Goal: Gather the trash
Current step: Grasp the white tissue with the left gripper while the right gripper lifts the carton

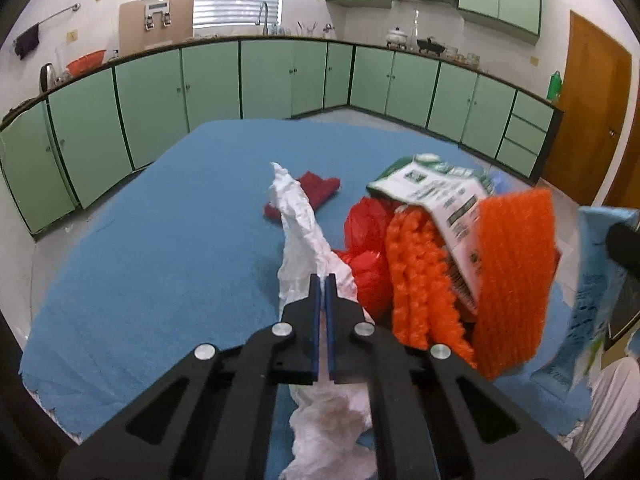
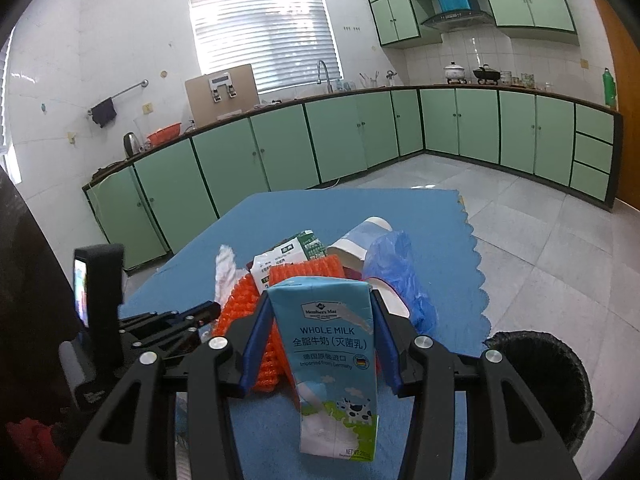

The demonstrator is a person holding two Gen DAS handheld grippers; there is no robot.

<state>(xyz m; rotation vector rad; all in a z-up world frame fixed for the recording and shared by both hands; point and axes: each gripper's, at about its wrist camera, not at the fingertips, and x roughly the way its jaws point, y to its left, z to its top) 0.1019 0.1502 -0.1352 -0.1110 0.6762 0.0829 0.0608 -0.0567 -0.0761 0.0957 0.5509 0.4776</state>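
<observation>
Left gripper (image 1: 324, 278) pinched tight on white tissue (image 1: 298, 216), jaws nearly touching, tissue sticking up past the tips and bunched below them, over blue mat (image 1: 160, 220). Right gripper (image 2: 320, 300) clamped on milk carton (image 2: 332, 356), one finger on each side, carton upright, lifted over the mat's near edge. Rest of trash piled mid-mat: orange foam net (image 1: 516, 280), red bag (image 1: 368, 248), green-white pouch (image 1: 436, 196), dark red scrap (image 1: 316, 188) behind tissue, paper cup (image 2: 360, 240), blue bag (image 2: 400, 276). Black bin (image 2: 540, 384) on floor just right of mat.
</observation>
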